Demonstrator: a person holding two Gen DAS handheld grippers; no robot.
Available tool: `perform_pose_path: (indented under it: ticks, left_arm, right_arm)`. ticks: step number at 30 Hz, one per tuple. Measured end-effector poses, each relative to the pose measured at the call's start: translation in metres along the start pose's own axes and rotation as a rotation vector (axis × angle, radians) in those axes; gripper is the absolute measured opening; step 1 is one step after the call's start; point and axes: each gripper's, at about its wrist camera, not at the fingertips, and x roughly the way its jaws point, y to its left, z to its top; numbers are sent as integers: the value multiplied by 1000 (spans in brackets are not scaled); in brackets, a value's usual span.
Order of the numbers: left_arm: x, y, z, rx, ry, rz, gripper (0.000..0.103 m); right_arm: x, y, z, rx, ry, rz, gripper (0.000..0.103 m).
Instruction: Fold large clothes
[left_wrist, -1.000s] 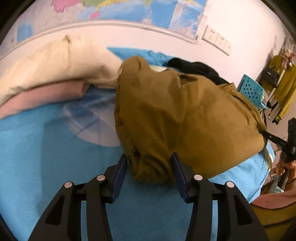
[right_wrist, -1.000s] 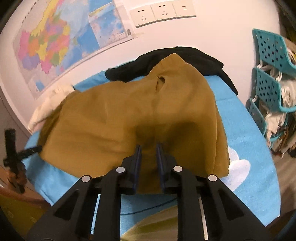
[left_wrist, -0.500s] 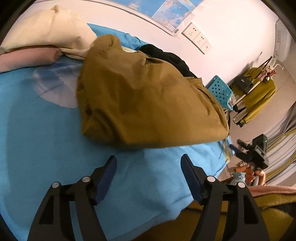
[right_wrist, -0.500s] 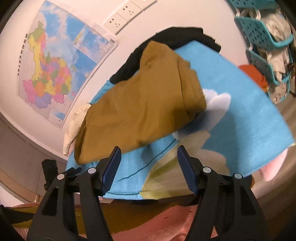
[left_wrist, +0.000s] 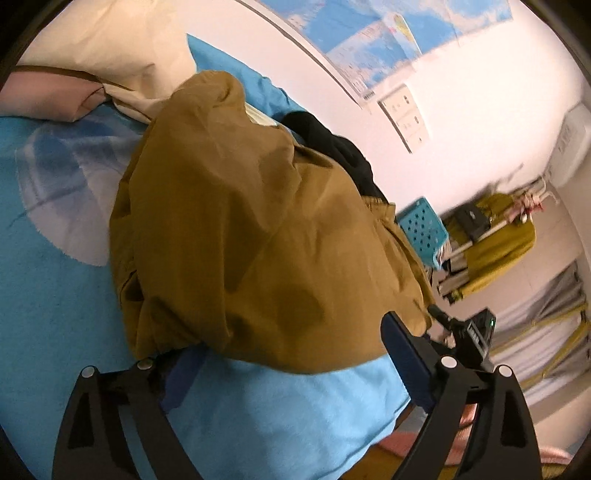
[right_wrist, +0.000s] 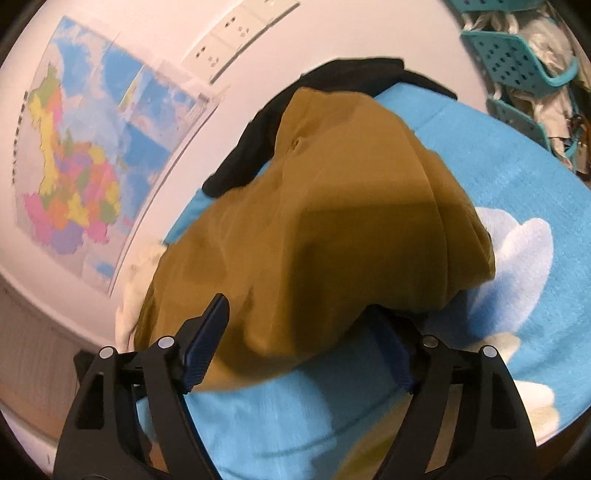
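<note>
A mustard-brown garment (left_wrist: 251, 229) lies folded in a thick bundle on the blue blanket (left_wrist: 55, 332). It also shows in the right wrist view (right_wrist: 332, 236). My left gripper (left_wrist: 288, 354) is open, its jaws spread wide at the bundle's near edge, the left finger partly under the cloth. My right gripper (right_wrist: 306, 328) is open too, jaws wide around the bundle's near edge at the other end. Neither holds cloth. The right gripper's body (left_wrist: 476, 336) shows past the bundle in the left wrist view.
A black garment (right_wrist: 332, 85) lies behind the bundle by the wall. A cream pillow (left_wrist: 92, 40) and a pink one (left_wrist: 40, 96) lie at the blanket's far end. Teal baskets (right_wrist: 517, 62) stand to the right, a clothes rack (left_wrist: 498, 229) beyond.
A second ago the right gripper was shut on the garment and the left was around its edge. Both opened wide and drew back, then came close to the bundle's edge again.
</note>
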Motion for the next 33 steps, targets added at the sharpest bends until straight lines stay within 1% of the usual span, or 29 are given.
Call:
perform_pose_path:
  ticks: [1,2,4,5,6,7,8,9,10,12,14,16,18,19,20,21,22,23,24,27,29,30,32,33]
  left_arm:
    - [-1,0,1,-19,-18,-3,86]
    - [-3,0,1,-28,-37,0,82]
    - [-10,-6,0,-4,-92,25,73]
    - [-10,-8,0,11,-103,29,73]
    - [-9,-10,-1,23,-103,34,73]
    - [-5,-10,-1,36,-82,48,75]
    - [-1,-7,-1,33,-61,48,79]
    - [5,-3,-1,18,-38,39,80]
    - [9,-1,0,11,-31,39,80]
    - [13,-3,3,30,-28,36,83]
    - [17,-4,9,15,-34,19,88]
    - [20,-3,16,-17,-42,5,88]
    - [20,-2,19,-40,-54,-9,88]
    - [20,-1,19,-48,-61,8,84]
    - [19,-2,18,-48,-69,27,74]
    - [18,-4,15,-28,-78,58,71]
    - [17,-5,13,-12,-80,73,66]
    - [17,-4,10,-3,-83,94,59]
    - [15,-1,8,-9,-85,93,58]
    - [10,7,6,-42,-72,54,56]
    - [8,12,8,-63,-67,29,53]
    - [7,13,9,-69,-60,23,52]
    - [7,10,11,-49,-53,28,50]
    - [6,7,12,-29,-50,36,50]
  right_arm:
    - [0,2,-1,-2,-26,-25,73]
    - [0,3,-2,-5,-41,-44,72]
    - [0,5,-7,-21,-61,-86,72]
    - [2,5,-8,-23,-54,-94,73]
    - [1,3,-10,-18,-50,-89,73]
    - [-1,1,-11,2,-51,-78,75]
    - [-2,-2,-10,21,-45,-62,76]
    - [-2,-3,-9,35,-39,-52,77]
    - [-1,-2,-7,39,-34,-52,81]
    - [5,3,-3,37,-29,-39,87]
    - [11,6,2,40,-39,-23,88]
    - [17,8,5,56,-60,-3,88]
    - [20,12,7,48,-80,-3,88]
    - [21,12,6,57,-91,-2,88]
    - [22,12,5,51,-90,-13,88]
    - [23,13,4,38,-82,-27,87]
    - [23,14,4,28,-70,-36,87]
    - [23,13,3,28,-55,-41,87]
    - [22,13,3,38,-53,-41,87]
    - [20,12,0,66,-29,-31,87]
    - [19,13,-3,72,0,-20,87]
    - [17,14,-4,66,7,-30,83]
    - [12,23,-9,-2,31,-30,81]
    - [10,30,-14,-58,61,-33,78]
